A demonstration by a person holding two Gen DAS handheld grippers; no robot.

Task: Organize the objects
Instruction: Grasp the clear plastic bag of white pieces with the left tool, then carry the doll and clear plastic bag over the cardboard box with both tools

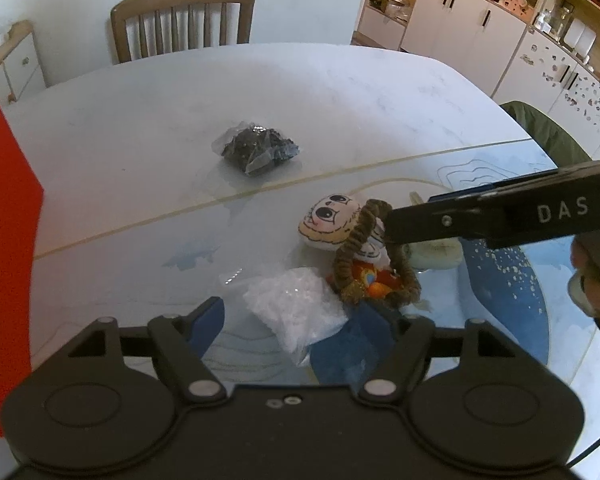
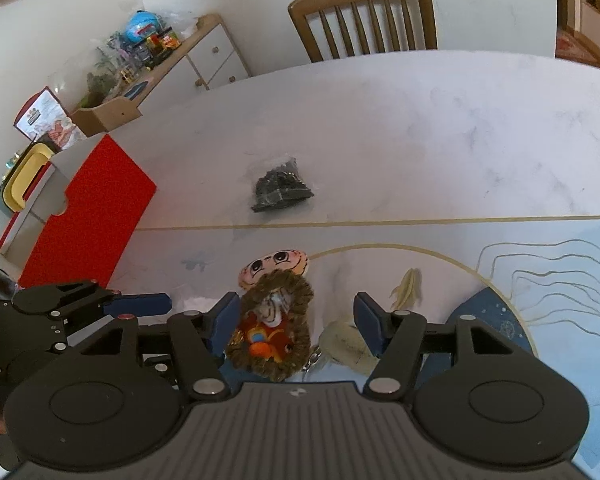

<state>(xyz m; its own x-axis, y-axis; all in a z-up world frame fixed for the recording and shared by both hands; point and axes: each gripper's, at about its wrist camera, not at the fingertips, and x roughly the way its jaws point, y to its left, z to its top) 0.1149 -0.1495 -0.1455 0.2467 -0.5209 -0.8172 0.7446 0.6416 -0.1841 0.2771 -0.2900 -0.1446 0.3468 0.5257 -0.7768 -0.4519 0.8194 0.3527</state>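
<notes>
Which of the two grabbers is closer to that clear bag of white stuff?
Left. The left gripper has the white bag between its open fingers; the right gripper is beside it, over the doll.

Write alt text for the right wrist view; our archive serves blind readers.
An open tool sits low over a plush doll ringed by a brown cord, lying on a pale table. Farther back lie a dark bag, a red box at left, and a wooden chair behind.
</notes>
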